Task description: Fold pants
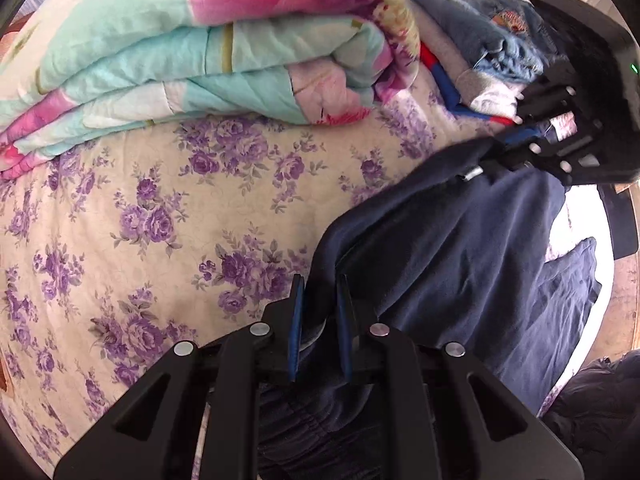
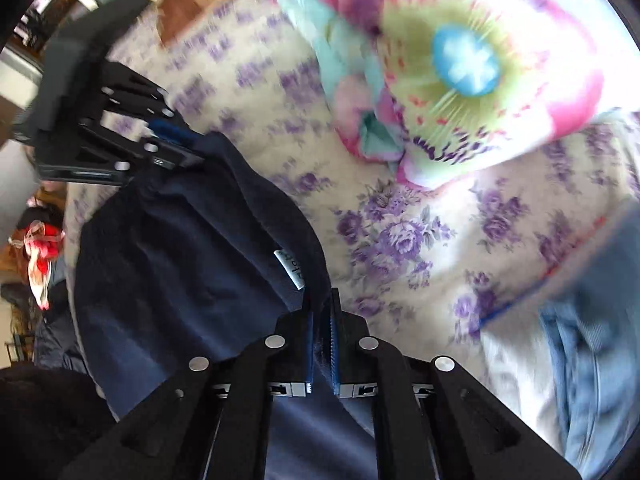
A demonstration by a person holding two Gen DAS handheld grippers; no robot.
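Dark navy pants (image 1: 460, 240) lie spread on a bed, stretched between both grippers. In the left wrist view my left gripper (image 1: 320, 286) is shut on one edge of the navy cloth, which bunches between its blue pads. My right gripper (image 1: 490, 158) shows at the upper right, pinching the far edge. In the right wrist view my right gripper (image 2: 322, 304) is shut on the pants (image 2: 180, 260) just beside a small white label (image 2: 290, 268). The left gripper (image 2: 188, 144) holds the opposite edge at the upper left.
The bedsheet (image 1: 140, 220) has purple flowers. A folded turquoise and pink quilt (image 1: 180, 40) lies at the back. A pile of folded clothes (image 1: 480, 40) sits to its right. Light blue denim (image 2: 592, 360) lies near my right gripper. The bed's edge and floor are on the right.
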